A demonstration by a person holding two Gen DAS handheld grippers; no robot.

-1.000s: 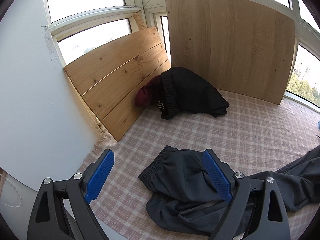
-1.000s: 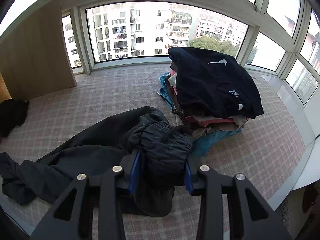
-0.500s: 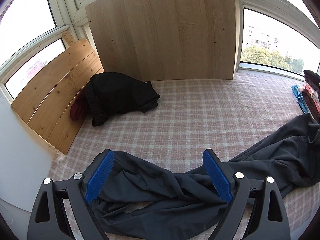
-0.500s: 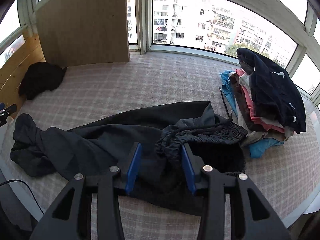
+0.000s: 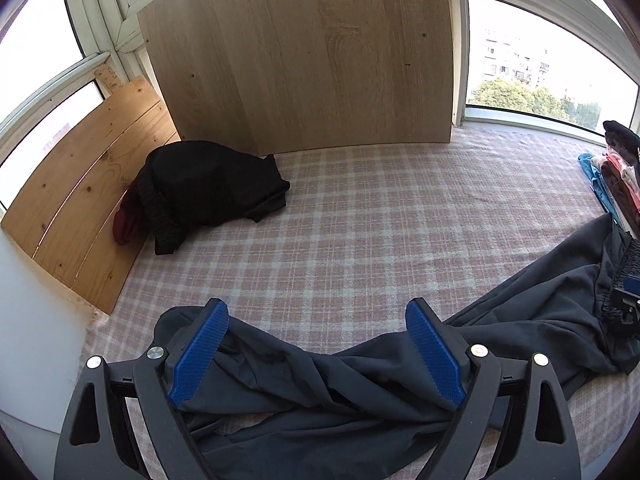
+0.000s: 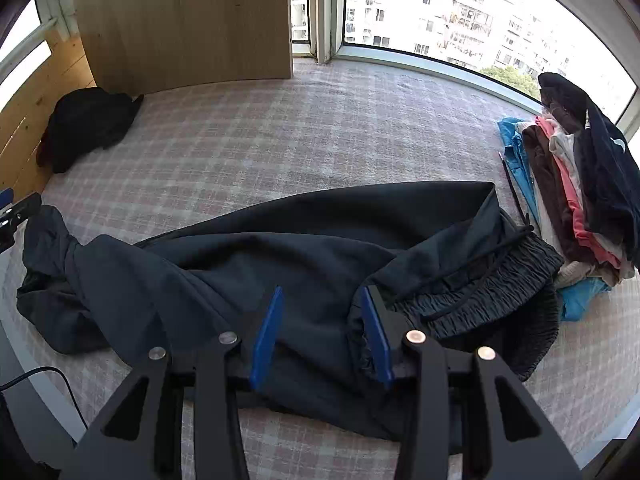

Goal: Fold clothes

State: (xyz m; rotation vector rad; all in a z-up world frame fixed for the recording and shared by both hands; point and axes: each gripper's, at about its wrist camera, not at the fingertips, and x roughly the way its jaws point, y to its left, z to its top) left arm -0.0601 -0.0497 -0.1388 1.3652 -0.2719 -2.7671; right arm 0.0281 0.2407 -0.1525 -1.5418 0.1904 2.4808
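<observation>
Dark grey trousers (image 6: 280,256) lie crumpled lengthwise across the checked cloth, waistband with drawstring (image 6: 492,280) at the right, leg ends bunched at the left. In the left wrist view the legs (image 5: 320,376) lie under my left gripper (image 5: 316,344), which is open and holds nothing. My right gripper (image 6: 322,332) is open over the trousers near the waistband, its right finger touching the fabric's edge.
A stack of folded clothes (image 6: 576,184) sits at the right beside the waistband. A black garment (image 5: 200,188) over a dark red one lies in the far left corner against wooden boards (image 5: 304,52). Windows surround the checked surface (image 5: 380,216).
The right gripper has opened and let go of the waistband, which now lies spread on the cloth. Both grippers have swung their views leftward; the trousers now lie more stretched out.
</observation>
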